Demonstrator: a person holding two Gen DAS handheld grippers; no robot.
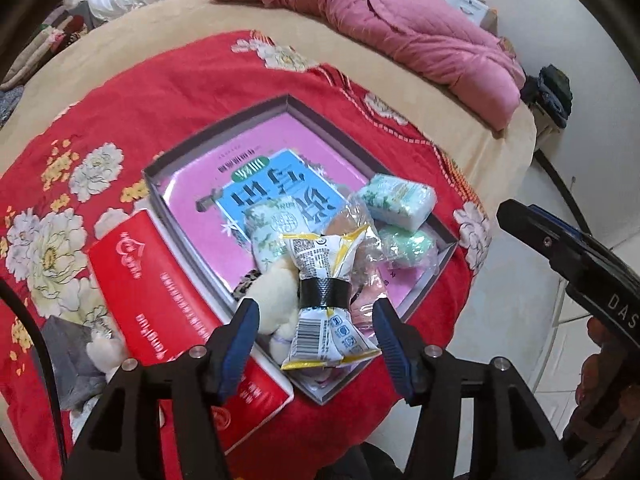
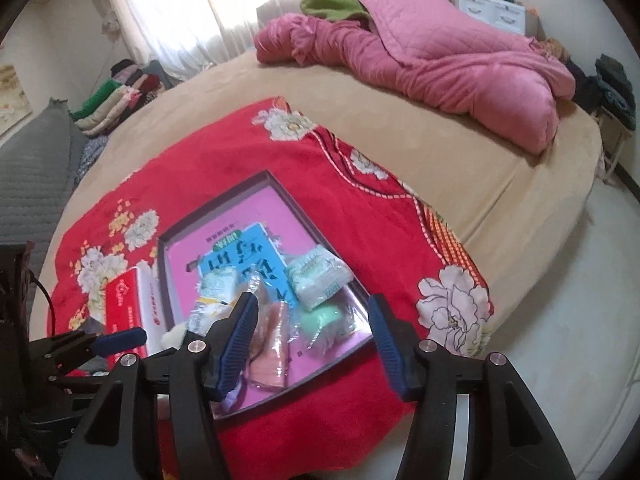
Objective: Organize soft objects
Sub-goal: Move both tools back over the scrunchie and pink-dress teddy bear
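Glossy, crinkled plastic wraps the snack packet. The red blanket looks soft and fleecy, the pink quilt at upper right stitched cloth. The box is matt card; the pads ribbed.

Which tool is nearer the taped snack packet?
Left. The left tool hangs open straddling the taped snack packet in the box; the right tool is open over the box's other end, above clear-wrapped items.

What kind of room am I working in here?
Most likely a bedroom: a wide bed with a rumpled pink quilt, a red floral blanket spread over it, and a curtained window behind.
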